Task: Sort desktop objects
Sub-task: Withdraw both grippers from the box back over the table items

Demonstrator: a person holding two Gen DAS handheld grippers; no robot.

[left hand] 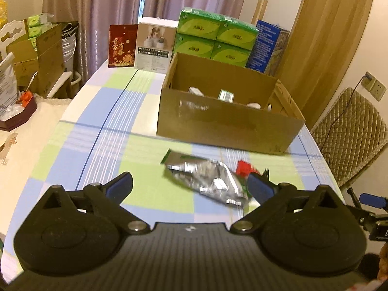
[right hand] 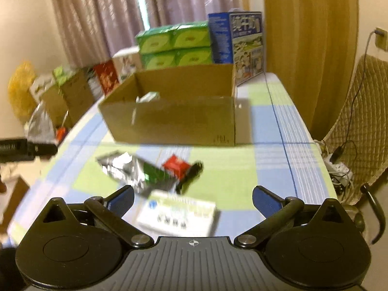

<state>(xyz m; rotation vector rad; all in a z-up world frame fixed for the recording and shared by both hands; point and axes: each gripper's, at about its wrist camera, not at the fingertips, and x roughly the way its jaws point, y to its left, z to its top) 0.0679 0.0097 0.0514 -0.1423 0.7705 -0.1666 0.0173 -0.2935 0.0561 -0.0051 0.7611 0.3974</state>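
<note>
Both grippers are held above the near edge of a table covered with a blue, green and white checked cloth. The left gripper is seen with its jaws spread wide and nothing between them; the right gripper is likewise spread wide and empty.

A small cluster of objects is found on the cloth between the near edge and an open cardboard box: a crumpled silver foil pouch, a red packet just beside it, a dark item whose kind cannot be told through the blur, and a white medicine box nearest the near edge. The cardboard box is placed toward the far edge, with a few small cartons visible inside. Green tissue packs are stacked behind it at the far edge.
</note>
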